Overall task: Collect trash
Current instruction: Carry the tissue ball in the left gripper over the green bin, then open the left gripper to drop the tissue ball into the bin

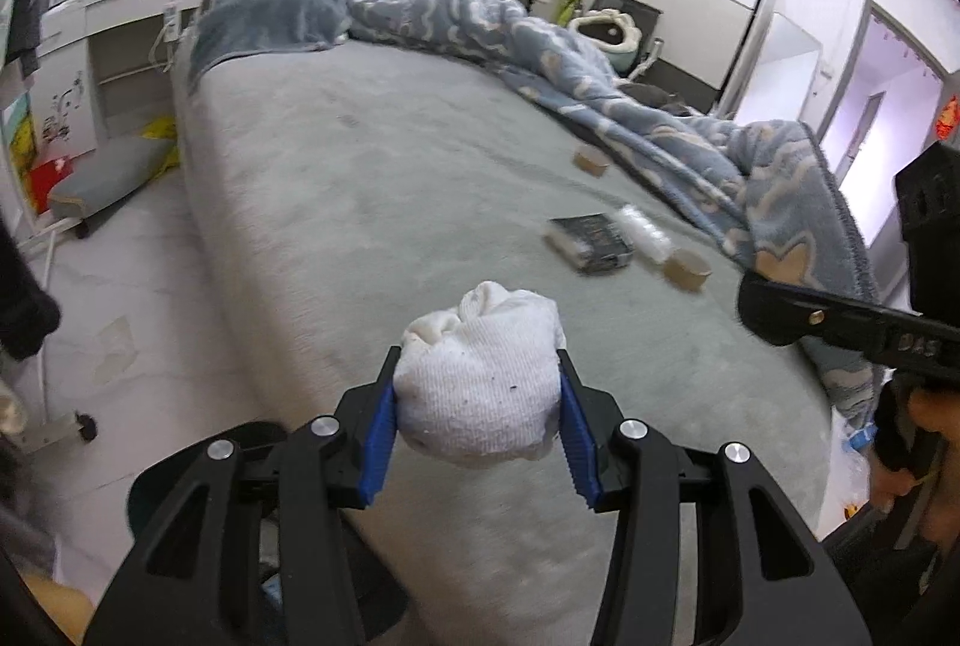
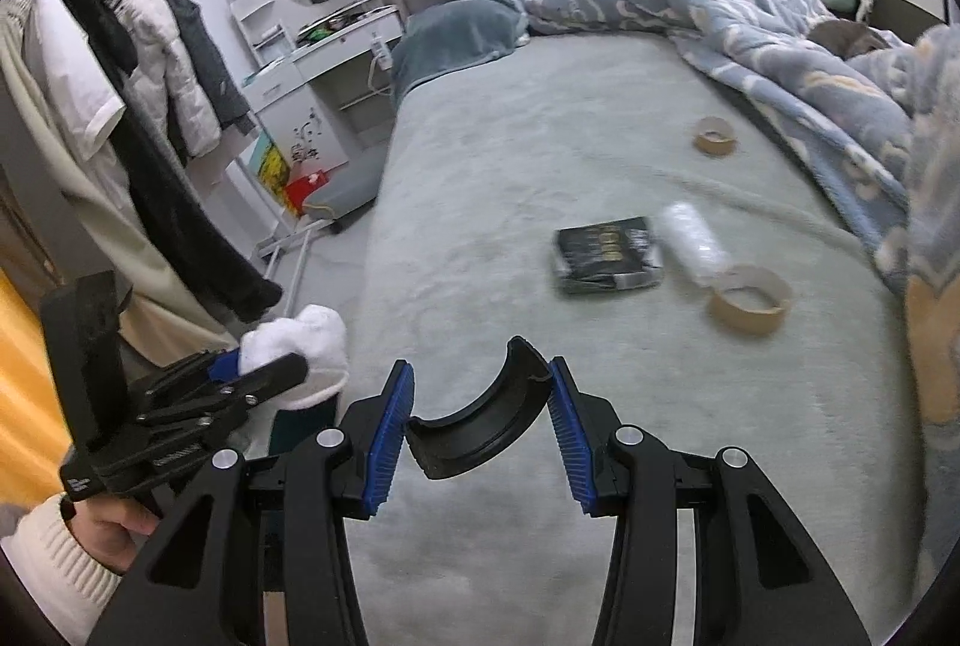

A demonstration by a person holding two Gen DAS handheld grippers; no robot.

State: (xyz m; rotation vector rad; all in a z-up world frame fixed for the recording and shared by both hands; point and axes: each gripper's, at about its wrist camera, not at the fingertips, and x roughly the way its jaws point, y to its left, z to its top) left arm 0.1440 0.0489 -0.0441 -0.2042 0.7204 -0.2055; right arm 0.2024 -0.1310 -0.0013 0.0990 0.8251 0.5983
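Only the right wrist view shows the black curved piece [image 2: 480, 415] clamped.

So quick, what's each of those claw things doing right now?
Left gripper: jaws closed on a balled white sock.
Right gripper: jaws closed on a curved black plastic piece.

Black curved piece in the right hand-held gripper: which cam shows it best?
Right wrist view. The black curved piece sits centred between the right hand-held gripper pads, its arc fully visible. The left wrist view shows that gripper only side-on at the frame's right edge, and the piece itself cannot be made out there.
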